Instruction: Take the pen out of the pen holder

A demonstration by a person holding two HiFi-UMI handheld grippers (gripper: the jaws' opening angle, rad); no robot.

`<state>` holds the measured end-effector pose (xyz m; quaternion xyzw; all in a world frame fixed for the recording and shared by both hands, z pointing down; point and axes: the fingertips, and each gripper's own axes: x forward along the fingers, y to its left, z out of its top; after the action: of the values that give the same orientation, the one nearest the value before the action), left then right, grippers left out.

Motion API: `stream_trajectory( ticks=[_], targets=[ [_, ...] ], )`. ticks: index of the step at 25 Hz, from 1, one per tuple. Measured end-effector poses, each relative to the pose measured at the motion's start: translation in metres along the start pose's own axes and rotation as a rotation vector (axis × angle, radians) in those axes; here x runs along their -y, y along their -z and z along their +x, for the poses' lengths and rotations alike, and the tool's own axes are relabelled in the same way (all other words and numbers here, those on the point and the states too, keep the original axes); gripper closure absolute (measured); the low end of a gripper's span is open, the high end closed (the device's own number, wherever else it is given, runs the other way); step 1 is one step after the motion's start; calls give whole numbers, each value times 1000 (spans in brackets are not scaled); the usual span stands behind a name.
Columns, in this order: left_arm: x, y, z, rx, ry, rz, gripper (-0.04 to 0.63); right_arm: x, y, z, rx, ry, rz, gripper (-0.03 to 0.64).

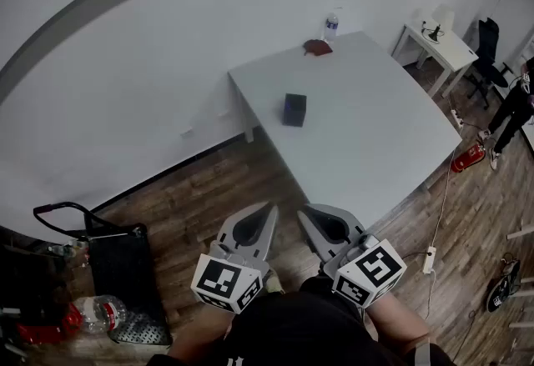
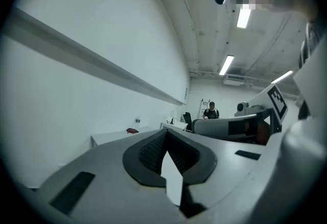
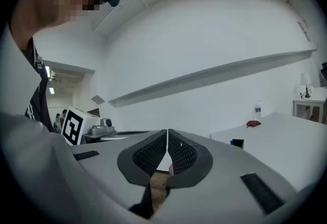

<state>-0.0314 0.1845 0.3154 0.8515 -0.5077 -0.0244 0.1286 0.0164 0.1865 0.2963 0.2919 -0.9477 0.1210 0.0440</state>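
Left gripper (image 1: 265, 213) and right gripper (image 1: 309, 214) both closed on nothing, well short of the pen holder (image 1: 294, 109) on the table (image 1: 375, 147) — pen too small to tell. Risks toppling the holder if jaws arrive unopened.

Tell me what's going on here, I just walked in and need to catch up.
A person stands back from the white rectangular table, holding the left gripper and right gripper close to the body, both shut and empty. The small dark box-shaped pen holder sits untouched on the table, beyond both grippers. Pen removal has not started.
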Motion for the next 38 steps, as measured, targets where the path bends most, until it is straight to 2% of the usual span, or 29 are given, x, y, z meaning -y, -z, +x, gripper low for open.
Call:
stream_trajectory(
  ticks=[10, 24, 31, 38],
  targets=[
    [-33, 6, 47, -33, 16, -2, 589, 44, 0, 32, -15, 44, 31, 600],
    [-90, 1, 153, -98, -39, 71, 589, 136, -18, 96, -2, -17, 61, 600],
    [-117, 25, 200, -176, -44, 107, 589, 166, -10, 111, -30, -17, 120, 600],
    [-151, 58, 254, -219, 3, 130, 588, 195, 2, 122, -63, 27, 183, 600]
  ],
)
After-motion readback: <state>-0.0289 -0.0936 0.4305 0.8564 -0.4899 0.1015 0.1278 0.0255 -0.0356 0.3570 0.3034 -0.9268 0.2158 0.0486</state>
